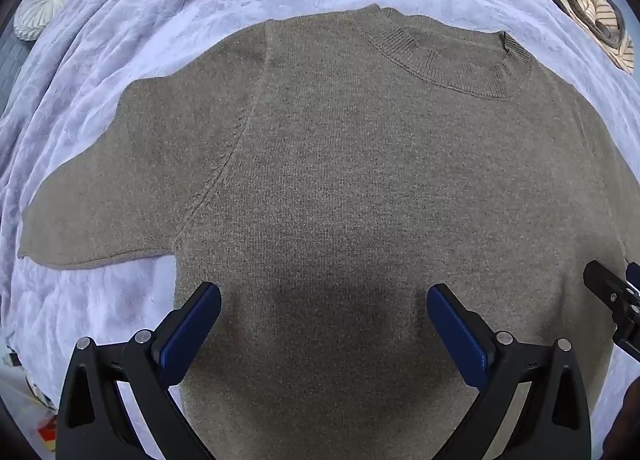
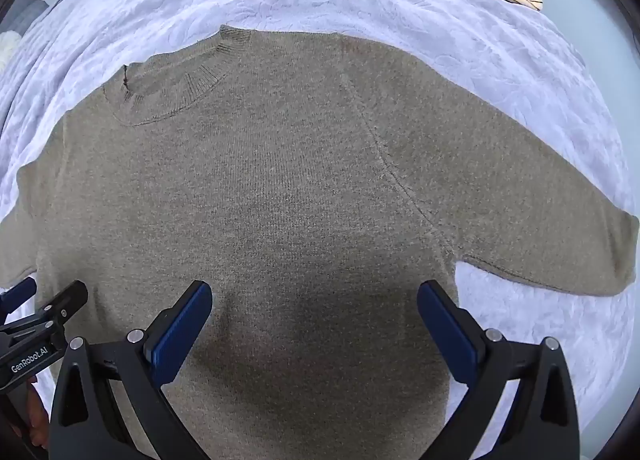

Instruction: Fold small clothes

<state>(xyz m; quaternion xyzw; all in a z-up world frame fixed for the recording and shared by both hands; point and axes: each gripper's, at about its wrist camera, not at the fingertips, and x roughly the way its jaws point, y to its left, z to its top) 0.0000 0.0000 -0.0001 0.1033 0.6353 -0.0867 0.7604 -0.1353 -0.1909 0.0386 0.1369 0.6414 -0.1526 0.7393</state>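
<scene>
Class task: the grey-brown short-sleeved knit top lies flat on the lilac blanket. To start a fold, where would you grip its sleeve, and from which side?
Probably pinch the sleeve at its free outer cuff edge, coming from above and outside. It lies flat, clear of the top's body, on the blanket.

Black hand-held gripper [image 2: 314, 306], ribbed blue pads [image 2: 180, 334], silver screws, white "GenRobot.AI" lettering

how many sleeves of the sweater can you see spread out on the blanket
2. The left sleeve lies flat, stretched out to the left side of the sweater; the right sleeve stretches out to the right side. Neither is folded in yet.
</scene>
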